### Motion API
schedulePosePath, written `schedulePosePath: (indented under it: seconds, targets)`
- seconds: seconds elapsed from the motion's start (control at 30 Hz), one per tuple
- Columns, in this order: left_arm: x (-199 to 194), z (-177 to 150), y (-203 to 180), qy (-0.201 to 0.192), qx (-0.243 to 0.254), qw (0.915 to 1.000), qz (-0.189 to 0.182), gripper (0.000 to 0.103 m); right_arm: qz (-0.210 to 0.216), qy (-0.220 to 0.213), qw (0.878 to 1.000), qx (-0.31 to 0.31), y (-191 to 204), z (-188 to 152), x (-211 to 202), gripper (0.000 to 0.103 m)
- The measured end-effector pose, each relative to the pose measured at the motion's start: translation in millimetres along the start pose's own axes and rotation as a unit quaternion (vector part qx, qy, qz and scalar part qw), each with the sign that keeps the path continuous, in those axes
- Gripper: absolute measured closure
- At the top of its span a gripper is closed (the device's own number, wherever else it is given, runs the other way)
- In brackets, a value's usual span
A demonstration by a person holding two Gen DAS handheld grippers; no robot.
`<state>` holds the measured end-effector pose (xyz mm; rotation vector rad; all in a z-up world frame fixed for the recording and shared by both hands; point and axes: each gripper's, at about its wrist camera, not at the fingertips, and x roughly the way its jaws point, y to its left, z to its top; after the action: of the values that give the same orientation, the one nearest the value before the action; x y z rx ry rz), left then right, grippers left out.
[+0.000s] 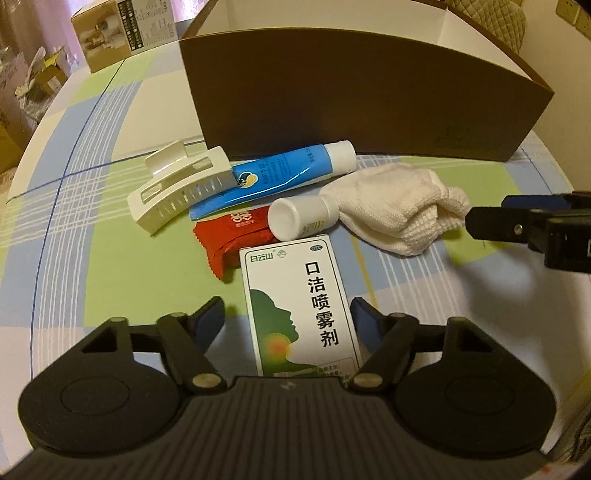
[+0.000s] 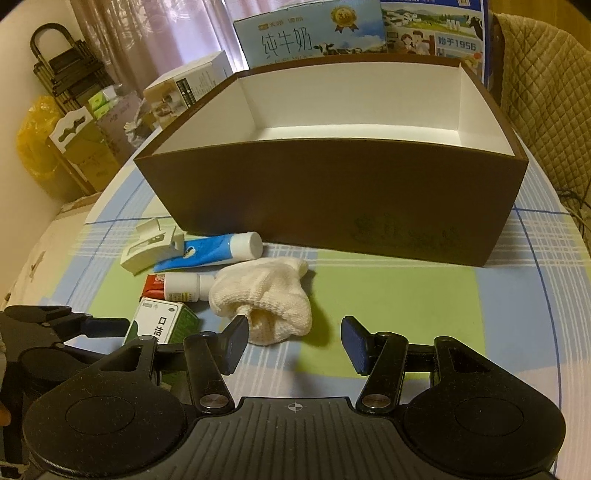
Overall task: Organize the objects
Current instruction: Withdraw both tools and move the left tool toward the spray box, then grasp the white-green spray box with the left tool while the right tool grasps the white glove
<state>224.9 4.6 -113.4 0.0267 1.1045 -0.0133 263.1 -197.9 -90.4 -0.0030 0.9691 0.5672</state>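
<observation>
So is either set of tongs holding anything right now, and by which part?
Nothing is held. The left tongs are open astride the spray box, pads apart from its sides. The right tongs are open beside the white sock.

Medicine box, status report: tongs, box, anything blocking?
Left tongs open, straddling medicine box. Right tongs open by sock. Brown bin empty, path clear.

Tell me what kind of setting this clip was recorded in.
Most likely a lived-in home room: a table under a checked cloth, curtains behind it, a milk carton box, and stacked household cartons beside the table.
</observation>
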Motion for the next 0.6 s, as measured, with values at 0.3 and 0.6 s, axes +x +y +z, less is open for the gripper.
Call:
schedulePosePath:
  seconds: [0.3, 0.6]
  targets:
    - [-10, -3, 0, -0.010, 0.017, 0.9998, 0.008, 0.049, 0.004, -0.019, 1.000, -0.009, 2, -1, -2, 0.050]
    - [-44, 3, 11, -0.056, 0.006, 0.9984, -0.002, 0.052, 0.011, -0.032, 0.999, -0.042, 13, -2, 5, 0.050]
